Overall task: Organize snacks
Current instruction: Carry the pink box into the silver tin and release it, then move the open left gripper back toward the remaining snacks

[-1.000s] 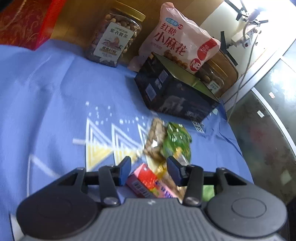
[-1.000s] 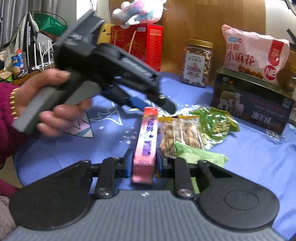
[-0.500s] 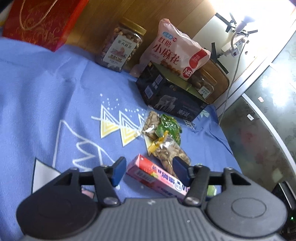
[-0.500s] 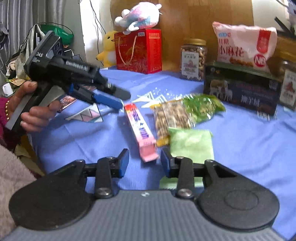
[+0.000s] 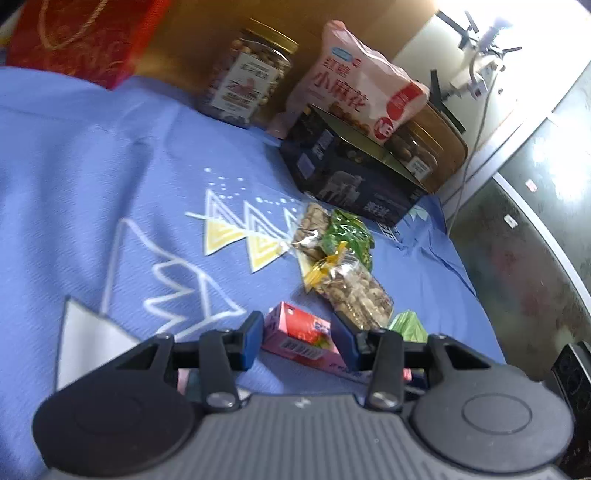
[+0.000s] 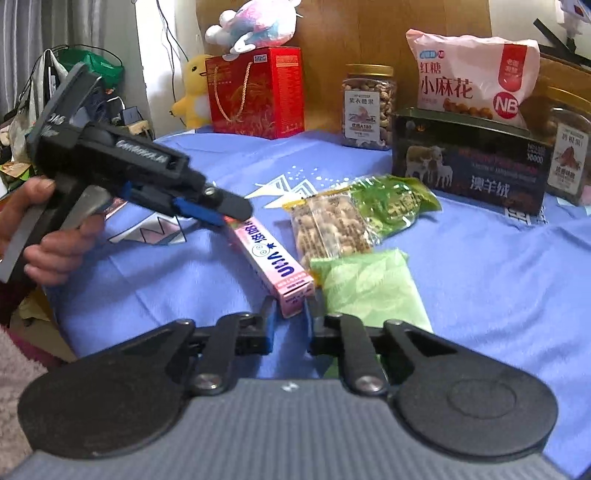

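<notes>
A long pink candy box lies flat on the blue cloth; it also shows in the left wrist view. Beside it lie a clear peanut pack, a dark green snack bag and a pale green pack. My left gripper is open with its fingers astride the box's far end; in the right wrist view it hovers over that end. My right gripper is open and empty just behind the box's near end.
At the back stand a red gift box, a nut jar, a dark box with a pink snack bag on top, and another jar. Plush toys sit behind. The table edge drops off at right.
The right gripper opened and let the pink box down onto the cloth, then drew back. The left gripper came down over the box's far end.
</notes>
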A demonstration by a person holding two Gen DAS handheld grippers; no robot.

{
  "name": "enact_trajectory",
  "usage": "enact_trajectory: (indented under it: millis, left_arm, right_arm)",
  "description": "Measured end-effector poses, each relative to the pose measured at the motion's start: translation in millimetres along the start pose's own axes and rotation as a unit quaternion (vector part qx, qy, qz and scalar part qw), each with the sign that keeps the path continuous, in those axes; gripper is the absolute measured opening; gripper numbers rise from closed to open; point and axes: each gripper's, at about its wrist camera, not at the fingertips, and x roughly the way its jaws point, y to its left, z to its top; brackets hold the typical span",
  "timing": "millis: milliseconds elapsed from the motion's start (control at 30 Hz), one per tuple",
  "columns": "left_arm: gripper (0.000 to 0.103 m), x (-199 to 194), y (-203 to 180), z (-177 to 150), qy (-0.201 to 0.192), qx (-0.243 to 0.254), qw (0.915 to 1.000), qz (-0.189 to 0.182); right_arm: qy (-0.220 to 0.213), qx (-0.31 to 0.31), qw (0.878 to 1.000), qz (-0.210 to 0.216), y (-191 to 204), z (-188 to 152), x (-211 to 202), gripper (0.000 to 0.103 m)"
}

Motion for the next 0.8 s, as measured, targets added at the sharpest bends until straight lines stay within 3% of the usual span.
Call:
enact_trajectory:
  millis: [200, 367, 600, 800]
  left_arm:
    - [0.04, -22, -4, 10, -0.029, -0.013, 0.9995, -0.003]
    - [0.04, -23, -37, 46, -0.066, 0.035, 0.9972, 0.006]
    - [0.04, 26, -89, 125, -0.089, 0.102, 0.9908, -0.001]
    - [0.041, 99, -113, 173, -0.073, 0.116, 0.9905, -0.011]
  right_arm:
    - [-0.038, -0.013, 0.999, 0.009, -4, 22, -9, 0.016]
    - [-0.077, -0.026, 0.997, -0.015, -16, 45, -12, 0.016]
    - [-0.134, -0.03, 0.987, -0.078, -75, 86, -12, 0.016]
    - [-0.15, 0.004, 0.98, -0.13, -145, 107, 8, 0.017]
